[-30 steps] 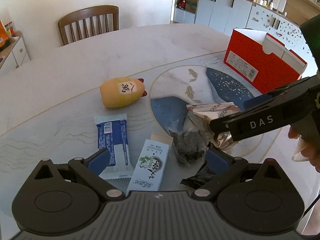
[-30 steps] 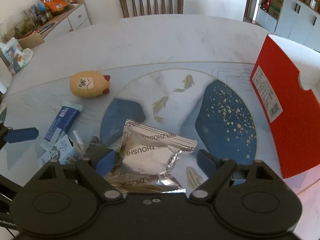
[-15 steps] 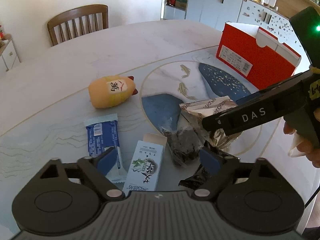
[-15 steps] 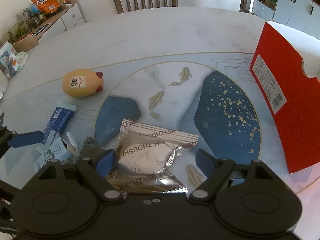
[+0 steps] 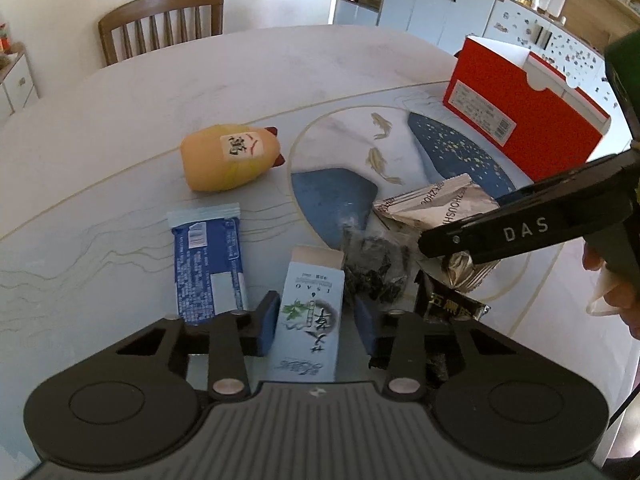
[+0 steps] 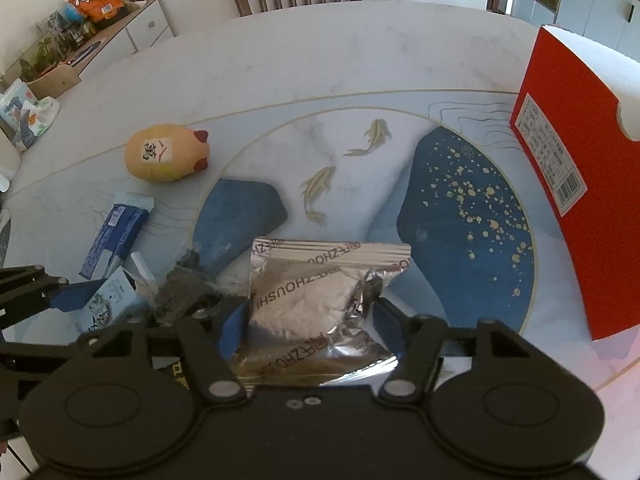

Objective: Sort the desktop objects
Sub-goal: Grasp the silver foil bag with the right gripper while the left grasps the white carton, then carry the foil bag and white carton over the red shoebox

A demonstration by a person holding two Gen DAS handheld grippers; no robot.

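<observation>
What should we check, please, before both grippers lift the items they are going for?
1. Left gripper jaws straddle the pale blue tea box: ok.
2. Left jaws clamped on the box: not ok, gaps show on both sides.
3. Right gripper jaws flank the silver foil packet: ok.
4. Firm grip on the foil: cannot tell.
5. Dark clear bag clear of the box: cannot tell, it lies right beside it.
6. Red box open-topped and unobstructed: ok.

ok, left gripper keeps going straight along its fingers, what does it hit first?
The pale blue tea carton already lies between the open left gripper fingers; past it, likely the orange plush toy, though depth is unclear.
</observation>
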